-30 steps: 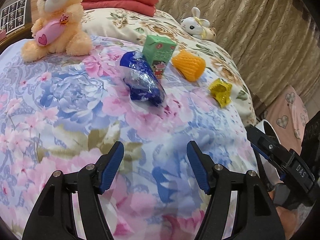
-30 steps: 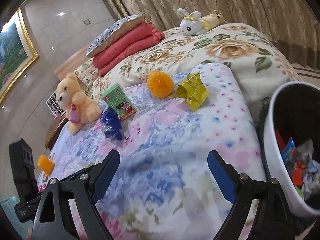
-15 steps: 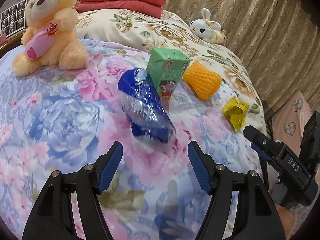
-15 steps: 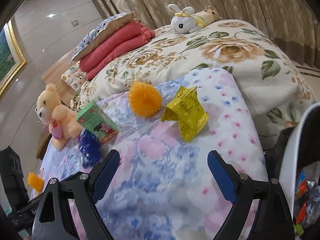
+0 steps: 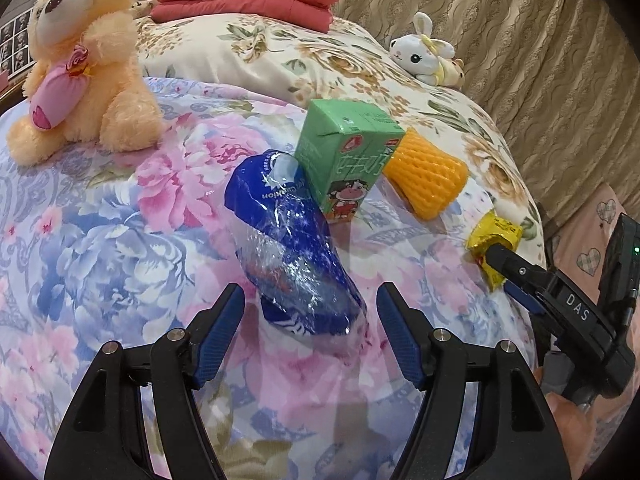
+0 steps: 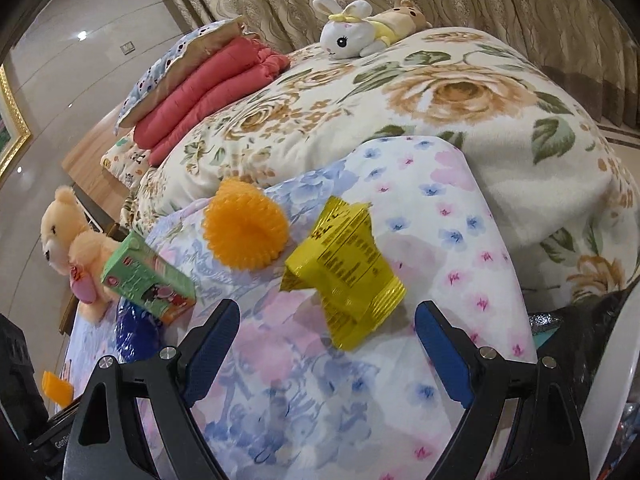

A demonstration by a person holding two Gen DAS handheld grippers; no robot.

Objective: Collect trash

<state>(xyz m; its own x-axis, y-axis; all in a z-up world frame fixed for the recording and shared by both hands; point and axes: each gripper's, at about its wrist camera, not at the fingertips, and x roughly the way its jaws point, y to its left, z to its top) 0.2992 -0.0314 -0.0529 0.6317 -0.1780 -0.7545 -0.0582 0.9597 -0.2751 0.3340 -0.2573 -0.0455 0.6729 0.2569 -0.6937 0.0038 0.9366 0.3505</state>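
Trash lies scattered on the flowered bedspread [image 5: 100,240] in front of us. We see a crinkled blue plastic wrapper [image 5: 292,248] with clear film, a green drink carton [image 5: 346,156] leaning on its far end, an orange foam fruit net [image 5: 426,178] just beside the carton, and a crumpled yellow foil packet [image 6: 344,268] nearer the bed's edge.

Our left gripper [image 5: 310,328] is spread wide, holding nothing; the near end of the blue plastic wrapper sits between its blue fingertips [image 5: 222,326], and we cannot tell whether either pad touches it. Our right gripper [image 6: 326,346] is likewise spread and empty, with the yellow foil packet just ahead of the gap between its fingers. In the left wrist view one tip of the right gripper [image 5: 504,264] overlaps the yellow packet [image 5: 496,240]; we cannot tell whether they touch.

Beyond the trash we see a cream rose-patterned blanket [image 6: 440,112], folded red quilts [image 6: 216,84] under a pillow, a peach teddy bear [image 5: 80,60] on the bedspread, and a white plush bunny [image 6: 352,36] near the beige curtains [image 5: 520,40]. At the right wrist view's right edge stands a white bin [image 6: 624,368] with a dark liner, beside the bed. A gold picture frame [image 6: 12,132] hangs on the wall to the left.
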